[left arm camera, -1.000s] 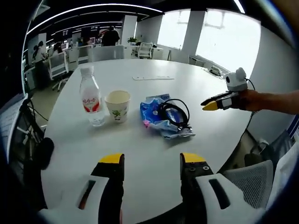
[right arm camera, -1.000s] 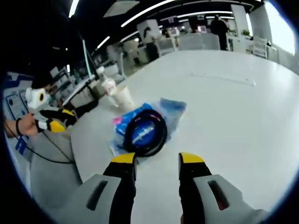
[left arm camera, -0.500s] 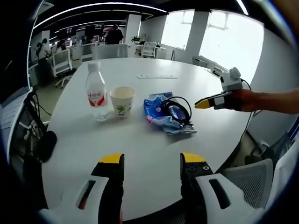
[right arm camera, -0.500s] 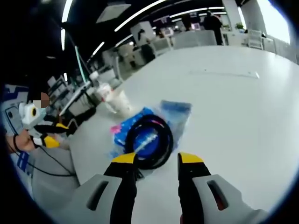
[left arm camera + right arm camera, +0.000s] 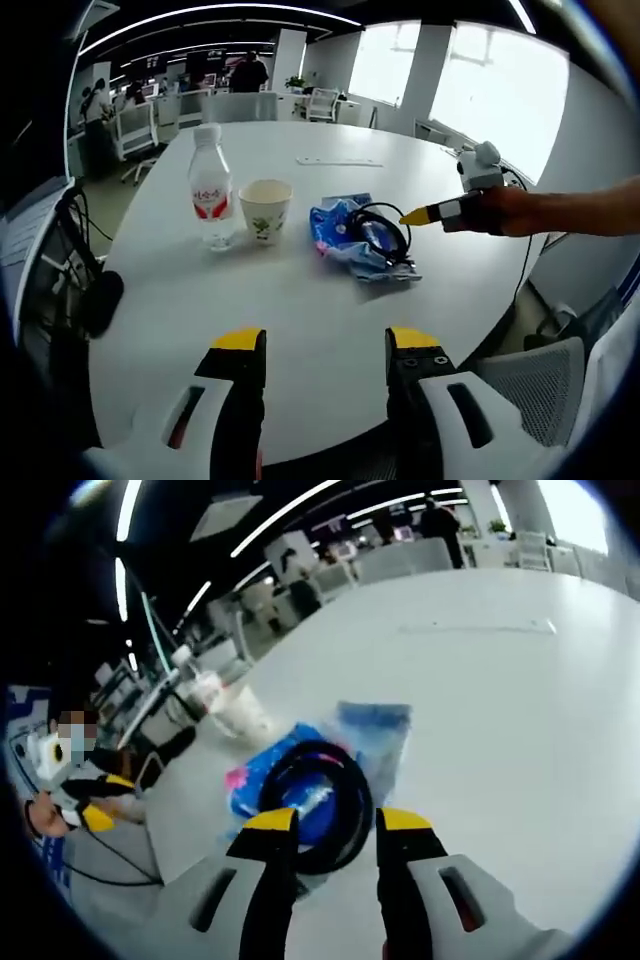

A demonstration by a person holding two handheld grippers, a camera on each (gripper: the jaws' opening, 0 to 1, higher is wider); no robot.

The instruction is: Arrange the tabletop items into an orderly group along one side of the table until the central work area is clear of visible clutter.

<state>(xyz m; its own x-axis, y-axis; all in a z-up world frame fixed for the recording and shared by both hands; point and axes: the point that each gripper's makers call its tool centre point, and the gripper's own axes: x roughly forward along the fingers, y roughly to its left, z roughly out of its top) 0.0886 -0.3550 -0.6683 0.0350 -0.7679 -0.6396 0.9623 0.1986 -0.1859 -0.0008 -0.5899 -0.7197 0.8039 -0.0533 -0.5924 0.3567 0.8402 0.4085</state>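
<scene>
Cable coil [image 5: 318, 805], black and looped, lies on a blue plastic packet [image 5: 365, 730] near the table [image 5: 520, 710] middle, at 12 o'clock just past my right gripper [image 5: 335, 822], whose jaws stand parted and empty. I judge coil and packet light, limp and slippery; I would pinch the coil's near arc. At 10 o'clock stand the paper cup [image 5: 265, 208] and water bottle [image 5: 211, 188]. My left gripper [image 5: 325, 342] hangs open, empty.
</scene>
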